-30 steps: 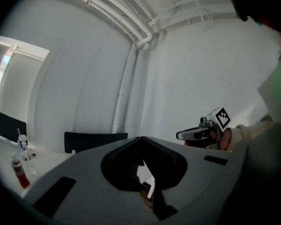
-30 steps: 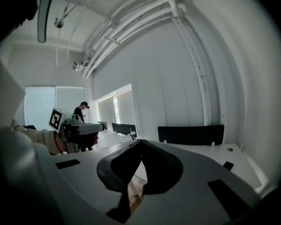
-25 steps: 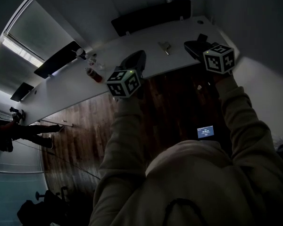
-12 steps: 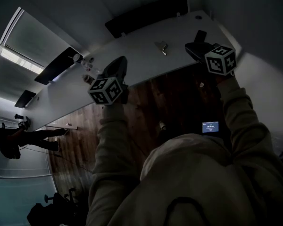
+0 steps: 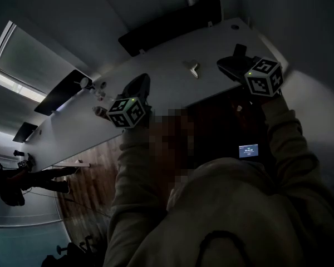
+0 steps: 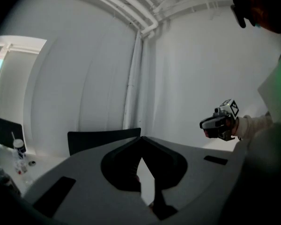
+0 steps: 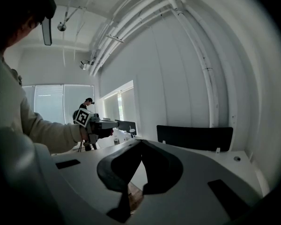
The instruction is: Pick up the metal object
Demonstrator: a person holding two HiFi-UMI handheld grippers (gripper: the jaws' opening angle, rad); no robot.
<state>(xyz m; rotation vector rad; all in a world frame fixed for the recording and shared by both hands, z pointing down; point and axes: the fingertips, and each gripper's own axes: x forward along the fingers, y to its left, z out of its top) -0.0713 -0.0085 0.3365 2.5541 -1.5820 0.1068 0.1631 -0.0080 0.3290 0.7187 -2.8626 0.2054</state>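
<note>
- Leftward my left claw (image 5: 139, 83) has slid since 1 second ago, away from the metal object (image 5: 191, 67).
- Which step?
- Approach only. Left and right claw (image 5: 222, 64) are pressed together, empty. Next I'd spread 1 and lower over it.
- Its look?
- Small, pale, bent, lying on the counter (image 5: 161, 71) between them.

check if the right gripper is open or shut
Shut. The right gripper shows its jaws meeting at the tips in its own view, with nothing held between them.

Small metal object (image 5: 191, 67) lying on table (image 5: 156, 74)
</note>
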